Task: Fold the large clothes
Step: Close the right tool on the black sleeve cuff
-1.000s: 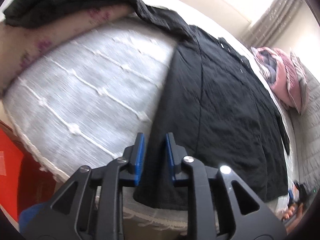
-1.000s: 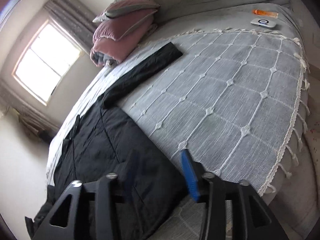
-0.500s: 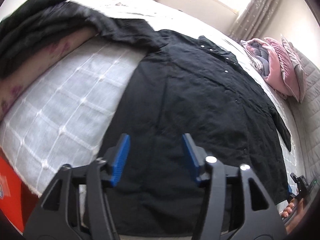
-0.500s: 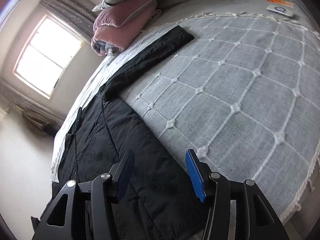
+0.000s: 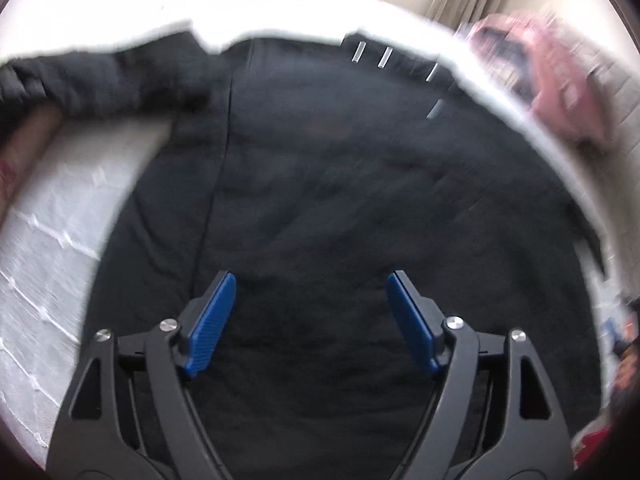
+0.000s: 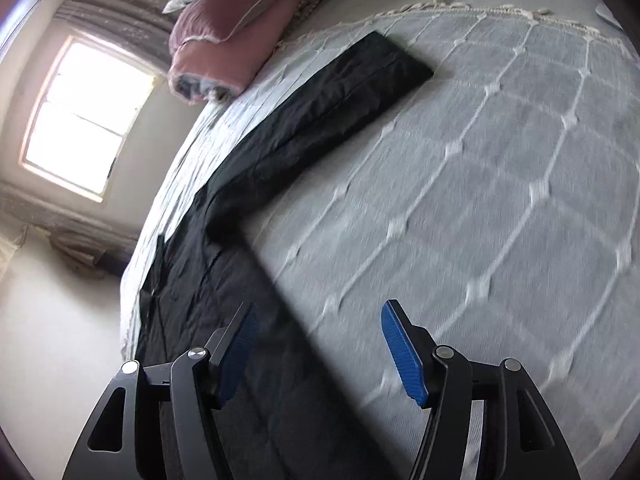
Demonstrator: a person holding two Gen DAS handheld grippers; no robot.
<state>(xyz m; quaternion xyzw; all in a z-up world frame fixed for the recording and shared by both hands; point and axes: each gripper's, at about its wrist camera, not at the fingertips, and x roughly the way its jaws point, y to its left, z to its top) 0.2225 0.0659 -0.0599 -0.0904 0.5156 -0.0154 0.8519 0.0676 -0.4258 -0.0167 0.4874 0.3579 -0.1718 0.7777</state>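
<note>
A large black button-up garment [image 5: 340, 184] lies spread flat on the bed. My left gripper [image 5: 310, 280] is open and empty, held over the garment's lower body. One sleeve runs off to the upper left in the left wrist view. In the right wrist view the garment [image 6: 208, 280] lies at the left, and its other sleeve [image 6: 336, 96] stretches out straight across the bedspread. My right gripper [image 6: 320, 312] is open and empty, over the garment's side edge where it meets the bedspread.
A grey-white bedspread [image 6: 500, 200] with a stitched grid covers the bed. Pink pillows and a rolled quilt [image 6: 232, 36] sit at the head of the bed, also in the left wrist view [image 5: 560, 80]. A window [image 6: 88, 112] is at the left.
My left gripper has opened from nearly shut to wide and moved from the garment's left edge to over its body. My right gripper has moved forward along the garment's side, still open.
</note>
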